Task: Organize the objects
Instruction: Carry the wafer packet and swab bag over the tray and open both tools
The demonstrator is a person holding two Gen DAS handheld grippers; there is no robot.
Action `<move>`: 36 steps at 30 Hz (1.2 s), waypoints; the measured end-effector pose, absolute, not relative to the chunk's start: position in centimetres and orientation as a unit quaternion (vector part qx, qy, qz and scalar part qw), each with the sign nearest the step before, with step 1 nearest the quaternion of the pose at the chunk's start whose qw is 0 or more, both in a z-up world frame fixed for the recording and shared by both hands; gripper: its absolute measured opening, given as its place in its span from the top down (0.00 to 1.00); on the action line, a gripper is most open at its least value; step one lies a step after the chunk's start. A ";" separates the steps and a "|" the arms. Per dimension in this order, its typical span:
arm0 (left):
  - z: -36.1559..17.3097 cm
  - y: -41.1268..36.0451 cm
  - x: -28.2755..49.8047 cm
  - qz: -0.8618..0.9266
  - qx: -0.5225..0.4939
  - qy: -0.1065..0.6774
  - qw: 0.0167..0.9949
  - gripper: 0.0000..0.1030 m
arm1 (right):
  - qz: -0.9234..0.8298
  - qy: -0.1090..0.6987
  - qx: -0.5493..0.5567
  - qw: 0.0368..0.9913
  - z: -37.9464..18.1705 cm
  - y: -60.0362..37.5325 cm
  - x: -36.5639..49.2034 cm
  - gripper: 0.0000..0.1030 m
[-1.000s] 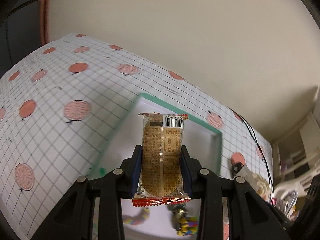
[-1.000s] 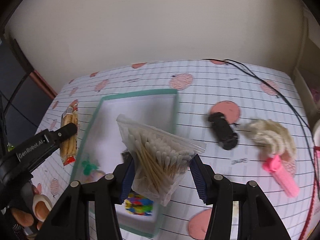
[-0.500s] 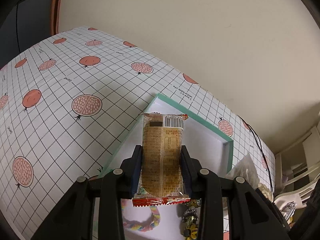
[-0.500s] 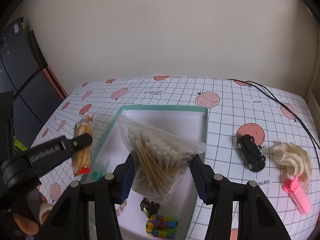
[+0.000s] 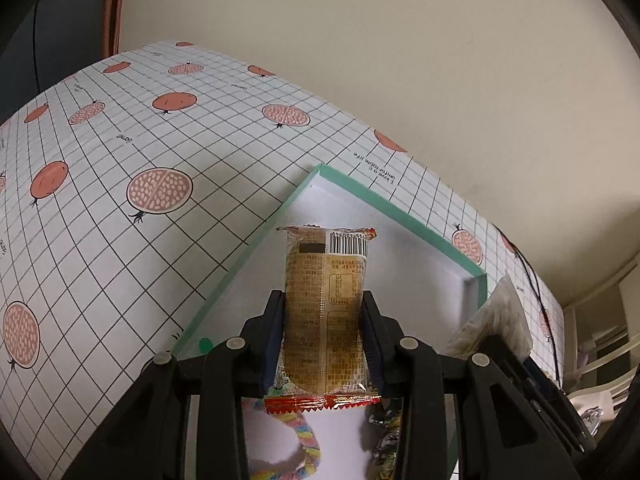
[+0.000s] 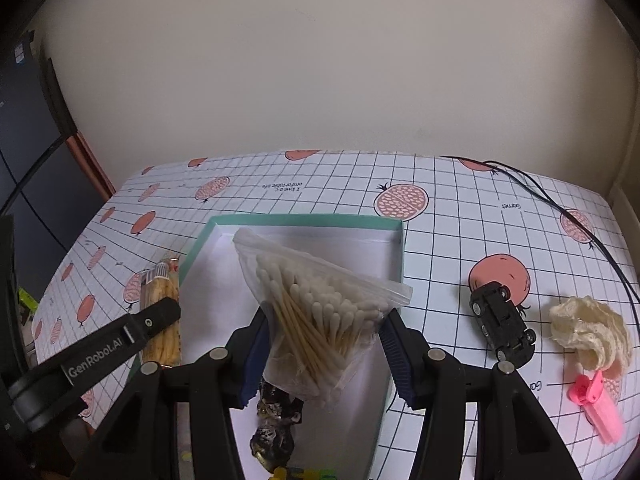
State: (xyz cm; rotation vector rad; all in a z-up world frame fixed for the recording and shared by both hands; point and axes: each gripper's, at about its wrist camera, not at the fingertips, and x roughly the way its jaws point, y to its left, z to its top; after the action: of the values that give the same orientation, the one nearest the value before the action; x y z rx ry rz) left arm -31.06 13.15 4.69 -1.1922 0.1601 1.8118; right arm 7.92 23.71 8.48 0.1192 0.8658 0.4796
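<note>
Both grippers pull up and back from the green-rimmed box [image 6: 304,219], so far more of the pomegranate tablecloth [image 5: 160,152] opens up than a second ago. The bag of cotton swabs [image 6: 320,312] now edges into the left wrist view, and the toy car [image 6: 502,326] and pink clip [image 6: 600,408] slide rightward

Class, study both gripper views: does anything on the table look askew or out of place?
The black toy car lies upside down on the pomegranate-print tablecloth, wheels up, outside the teal-rimmed white box.
</note>
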 end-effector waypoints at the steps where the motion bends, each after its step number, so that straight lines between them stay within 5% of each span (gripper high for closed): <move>1: 4.5 13.2 -31.0 0.737 -0.487 0.067 0.464 0.63 | 0.230 0.417 0.056 0.878 8.3 23.8 8.0 0.46; 21: 4.4 13.4 -30.5 0.745 -0.487 0.081 0.449 0.63 | 0.243 0.427 0.053 0.869 7.9 24.0 7.6 0.44; 27: 4.9 13.2 -30.5 0.751 -0.482 0.076 0.446 0.48 | 0.242 0.417 0.054 0.874 8.4 23.9 7.4 0.43; 36: 5.3 13.3 -30.4 0.752 -0.480 0.079 0.445 0.46 | 0.237 0.419 0.066 0.874 8.5 23.4 7.5 0.40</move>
State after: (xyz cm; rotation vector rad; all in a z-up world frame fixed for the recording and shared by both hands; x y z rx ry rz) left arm -30.36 13.28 5.33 -1.1891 0.1968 1.8638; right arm 7.48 23.38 8.54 0.1377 0.8746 0.4953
